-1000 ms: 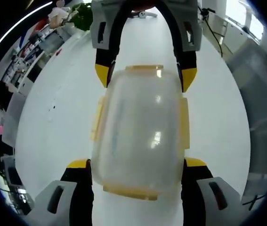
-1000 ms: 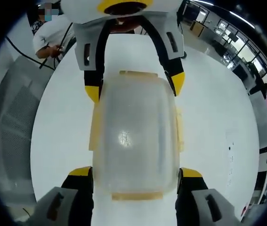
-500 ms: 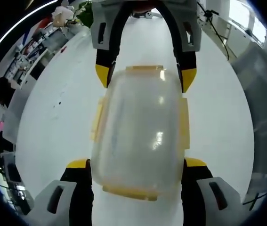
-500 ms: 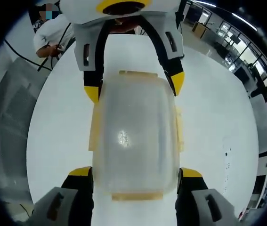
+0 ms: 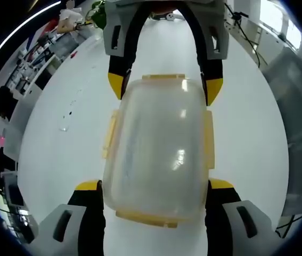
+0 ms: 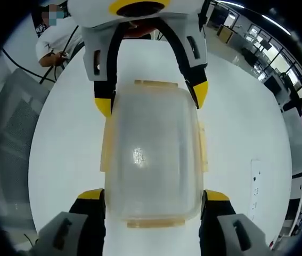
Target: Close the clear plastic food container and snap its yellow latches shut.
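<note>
The clear plastic food container (image 5: pixel 156 149) lies lid-on over the white table (image 5: pixel 60 160), with yellow latches (image 5: pixel 109 136) along its edges. In the left gripper view my left gripper (image 5: pixel 155 185) grips the near end, yellow-tipped jaws pressed on both sides. My right gripper (image 5: pixel 164 86) comes in from the top and clamps the far end. In the right gripper view the same container (image 6: pixel 153 154) sits between my right gripper (image 6: pixel 153 194) at the bottom and my left gripper (image 6: pixel 151 101) at the top. The latches (image 6: pixel 107 146) look flat against the walls.
A person in a white sleeve (image 6: pixel 55 40) stands beyond the table's far edge. Grey mesh furniture (image 6: pixel 7 138) flanks the table, also seen as grey mesh (image 5: pixel 300 106). A plant (image 5: pixel 95 13), shelves and a cable (image 5: pixel 241 32) lie farther back.
The background has shifted a little in both views, so the cameras moved slightly. Both grippers keep the same hold on the container.
</note>
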